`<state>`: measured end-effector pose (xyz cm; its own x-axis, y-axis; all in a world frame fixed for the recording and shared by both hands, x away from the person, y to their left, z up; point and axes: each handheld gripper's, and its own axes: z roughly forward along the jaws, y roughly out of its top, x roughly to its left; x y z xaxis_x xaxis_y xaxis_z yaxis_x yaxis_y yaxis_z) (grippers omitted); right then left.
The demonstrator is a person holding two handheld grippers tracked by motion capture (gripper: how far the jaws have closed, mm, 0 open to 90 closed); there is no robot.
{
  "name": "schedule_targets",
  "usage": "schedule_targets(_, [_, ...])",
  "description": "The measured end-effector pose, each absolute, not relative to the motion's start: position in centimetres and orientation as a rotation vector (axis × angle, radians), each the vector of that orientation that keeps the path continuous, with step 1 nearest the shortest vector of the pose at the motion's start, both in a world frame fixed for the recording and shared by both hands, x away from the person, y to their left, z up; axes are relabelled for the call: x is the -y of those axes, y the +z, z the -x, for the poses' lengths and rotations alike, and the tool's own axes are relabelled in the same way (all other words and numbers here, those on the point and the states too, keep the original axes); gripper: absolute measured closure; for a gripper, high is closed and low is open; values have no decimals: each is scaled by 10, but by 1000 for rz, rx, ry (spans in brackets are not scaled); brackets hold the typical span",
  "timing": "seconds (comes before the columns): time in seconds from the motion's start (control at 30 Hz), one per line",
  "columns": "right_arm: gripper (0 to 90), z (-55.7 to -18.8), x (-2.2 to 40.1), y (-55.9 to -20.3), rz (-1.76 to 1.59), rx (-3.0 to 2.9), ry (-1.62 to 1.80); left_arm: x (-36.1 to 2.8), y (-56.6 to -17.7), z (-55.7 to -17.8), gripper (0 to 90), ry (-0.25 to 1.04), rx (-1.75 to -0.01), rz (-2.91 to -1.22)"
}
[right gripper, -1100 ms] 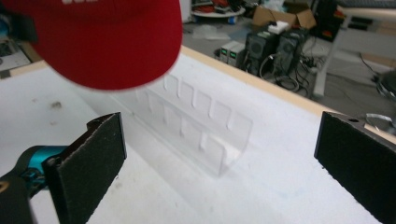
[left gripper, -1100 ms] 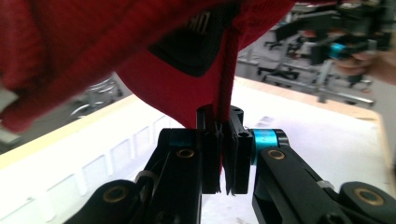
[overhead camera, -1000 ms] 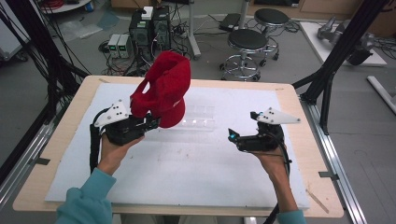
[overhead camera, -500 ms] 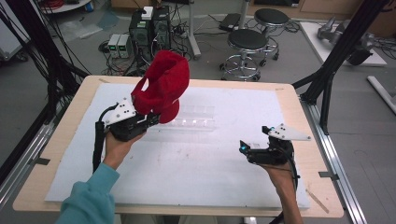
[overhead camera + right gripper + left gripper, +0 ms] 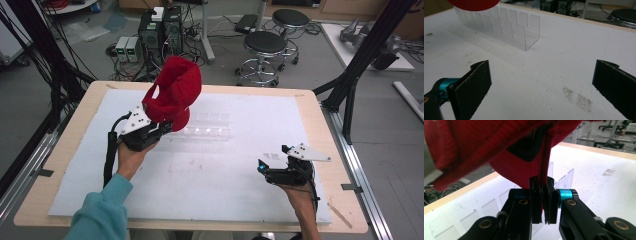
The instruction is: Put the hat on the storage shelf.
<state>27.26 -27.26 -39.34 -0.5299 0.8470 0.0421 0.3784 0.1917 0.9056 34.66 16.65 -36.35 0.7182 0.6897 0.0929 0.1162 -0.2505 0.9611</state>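
One red cap [image 5: 172,92] upper left, clenched in left tool [image 5: 162,131]; one clear rack [image 5: 207,126] centre; right tool [image 5: 264,167] released, lower right.

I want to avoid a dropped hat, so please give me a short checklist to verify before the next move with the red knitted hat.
1. Left gripper shut on the red knitted hat: ok, jaws pinch a fold of fabric.
2. Hat lifted off the white table cover: ok.
3. Right gripper open and free to help: ok, jaws wide apart, holding nothing.
4. Clear plastic slotted rack upright: ok.
5. Hat clear of the rack: cannot tell; its lower edge hangs near the rack's left end.
6. Depth of the hold: cannot tell.
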Motion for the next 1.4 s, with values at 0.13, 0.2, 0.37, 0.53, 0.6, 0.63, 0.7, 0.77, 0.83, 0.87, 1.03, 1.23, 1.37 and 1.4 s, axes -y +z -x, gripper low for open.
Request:
schedule_targets(0.13, [11, -271, 272, -399, -1149, -2000, 1305, -164, -366, -348, 859, 620, -645, -1767])
schedule_targets(0.2, [10, -271, 273, -402, -1156, -1999, 1311, -163, -366, -349, 859, 627, -646, -1771])
schedule_targets(0.37, [10, -270, 272, -408, -1174, -1998, 1309, -162, -371, -349, 859, 632, -658, -1767])
schedule_targets(0.53, [10, -269, 272, -413, -1184, -1998, 1305, -161, -374, -348, 859, 645, -665, -1760])
schedule_targets(0.6, [10, -269, 272, -415, -1189, -1999, 1307, -157, -374, -346, 860, 663, -652, -1771])
schedule_targets(0.63, [10, -269, 272, -416, -1192, -2001, 1305, -155, -375, -345, 859, 675, -646, -1781])
schedule_targets(0.7, [11, -269, 272, -418, -1195, -2003, 1307, -154, -376, -345, 860, 676, -650, -1776])
schedule_targets(0.77, [10, -269, 271, -419, -1200, -2003, 1307, -153, -378, -345, 860, 679, -657, -1776])
schedule_targets(0.83, [11, -269, 271, -419, -1195, -2005, 1304, -154, -378, -343, 860, 685, -654, -1778])
schedule_targets(0.87, [11, -268, 271, -419, -1197, -2004, 1304, -153, -379, -342, 860, 680, -661, -1773])
schedule_targets(1.03, [10, -269, 269, -421, -1200, -2007, 1305, -154, -377, -341, 860, 697, -666, -1776])
schedule_targets(1.23, [11, -269, 267, -424, -1200, -2019, 1288, -154, -377, -341, 860, 705, -678, -1771])
schedule_targets(1.37, [10, -270, 266, -425, -1196, -2024, 1282, -149, -378, -339, 860, 722, -667, -1801])
schedule_targets(1.4, [10, -270, 266, -425, -1201, -2021, 1284, -148, -378, -340, 860, 719, -673, -1799])
